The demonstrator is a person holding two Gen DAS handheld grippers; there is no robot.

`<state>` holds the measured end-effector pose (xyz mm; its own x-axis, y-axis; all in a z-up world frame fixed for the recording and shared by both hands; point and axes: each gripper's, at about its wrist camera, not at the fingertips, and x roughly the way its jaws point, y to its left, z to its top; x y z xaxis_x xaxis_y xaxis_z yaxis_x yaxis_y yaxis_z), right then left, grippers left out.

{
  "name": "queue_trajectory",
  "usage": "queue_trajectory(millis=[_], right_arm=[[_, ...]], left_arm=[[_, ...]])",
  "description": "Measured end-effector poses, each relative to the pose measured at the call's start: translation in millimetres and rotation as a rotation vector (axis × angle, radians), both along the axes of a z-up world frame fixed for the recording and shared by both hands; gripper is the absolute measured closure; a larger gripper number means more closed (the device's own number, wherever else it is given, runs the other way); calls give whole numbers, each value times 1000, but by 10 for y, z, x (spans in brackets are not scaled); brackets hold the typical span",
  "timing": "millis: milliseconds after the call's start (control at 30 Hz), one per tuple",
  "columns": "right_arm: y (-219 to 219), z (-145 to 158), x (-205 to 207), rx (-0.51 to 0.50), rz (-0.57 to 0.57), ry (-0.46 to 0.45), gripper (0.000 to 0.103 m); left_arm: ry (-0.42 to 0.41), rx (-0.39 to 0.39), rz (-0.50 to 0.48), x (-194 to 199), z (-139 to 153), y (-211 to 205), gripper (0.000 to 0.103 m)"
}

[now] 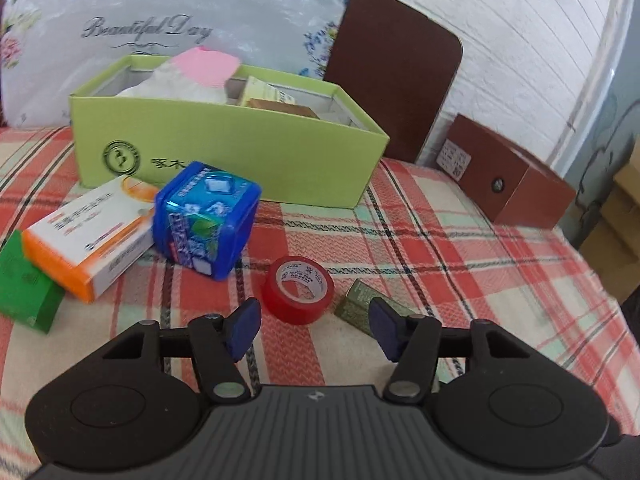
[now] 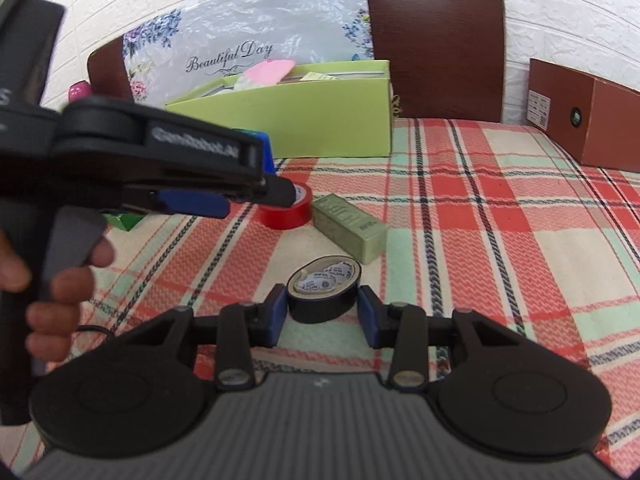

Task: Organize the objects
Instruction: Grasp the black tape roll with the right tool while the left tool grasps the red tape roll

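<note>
My left gripper (image 1: 314,326) is open and empty, just short of a red tape roll (image 1: 298,290) on the plaid cloth; an olive box (image 1: 360,306) lies by its right finger. Behind stand a blue container (image 1: 206,220), an orange-white box (image 1: 92,236), a green box (image 1: 24,284) and an open light-green box (image 1: 224,148) that holds several items. My right gripper (image 2: 322,314) has a black tape roll (image 2: 324,294) between its pads, and the pads touch its sides. The left gripper (image 2: 140,168) crosses the right wrist view over the red roll (image 2: 286,210), next to the olive box (image 2: 350,228).
A brown box (image 1: 508,182) lies at the right edge of the cloth-covered surface (image 1: 460,264), also in the right wrist view (image 2: 580,116). A flowered pillow (image 1: 168,16) and a dark brown headboard (image 1: 396,68) stand behind. The surface drops off at the right.
</note>
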<state>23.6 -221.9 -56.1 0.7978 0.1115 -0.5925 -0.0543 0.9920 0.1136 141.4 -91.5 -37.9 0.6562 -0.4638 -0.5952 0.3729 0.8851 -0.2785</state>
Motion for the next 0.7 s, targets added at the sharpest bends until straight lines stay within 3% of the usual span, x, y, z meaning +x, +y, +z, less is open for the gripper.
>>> queue_trajectory(millis=[133,300,433,533,700], right_arm=[[-32,33,-24,0,-9,-4,70],[-23,50,-41,-5,-1,5,70],[8,66,-64,-6,19,14,70],[63,77,-88,-2,48,17,70],[157,51,-88,-1,72,30,70]], left_arm=[[18,-23,4,160,-36,-59,41],[33,5,18,286,-121,-126,43],[55,-51,30,292,-145,-18,73],[48,-57,4,186,-130,61,88],[46,-37,-7,16,-141,107,91]])
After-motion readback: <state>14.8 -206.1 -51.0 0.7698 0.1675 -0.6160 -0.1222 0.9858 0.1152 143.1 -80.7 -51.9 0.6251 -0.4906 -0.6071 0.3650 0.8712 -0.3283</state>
